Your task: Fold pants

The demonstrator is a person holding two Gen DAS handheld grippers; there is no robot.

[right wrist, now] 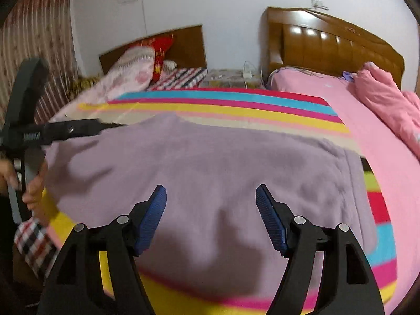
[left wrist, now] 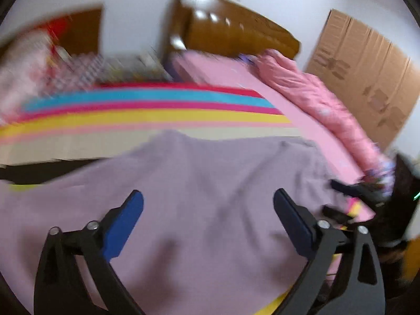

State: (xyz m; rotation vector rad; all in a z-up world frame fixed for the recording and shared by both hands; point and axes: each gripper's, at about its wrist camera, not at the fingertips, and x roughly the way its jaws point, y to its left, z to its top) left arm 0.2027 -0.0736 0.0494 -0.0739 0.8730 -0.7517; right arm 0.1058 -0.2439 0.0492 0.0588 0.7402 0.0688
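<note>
The pants [right wrist: 210, 173], a lilac fleece garment with a soft, napped surface, lie spread on a striped blanket [right wrist: 236, 105] that covers the near bed. In the right wrist view they fill the centre of the frame, reaching from about 9 o'clock to 3 o'clock. They appear as one broad, roughly rectangular slab with a thicker band or seam along the 3 o'clock edge; whether this is a single layer or an early fold cannot be told. Judged from this, the fold is at an early or middle stage: the cloth is laid out but no compact packet exists yet, and the narrowing folds remain.

The right gripper [right wrist: 211, 204] hovers over the near part of the pants, its ribbed blue pads set wide apart and holding nothing. The left gripper [left wrist: 208, 204] likewise stands wide and empty above the cloth; its view is blurred. In the right wrist view it appears at 9 o'clock, near the far left corner of the pants, with the person's hand [right wrist: 34, 191] on its grip.

Surroundings: the blanket carries flat bands of yellow, pink, blue and red. At 1 o'clock stands a glossy brown headboard [right wrist: 333, 44], with a pink sheet [right wrist: 367, 136] and a rumpled pink quilt [right wrist: 388, 105] at 2 o'clock.
</note>
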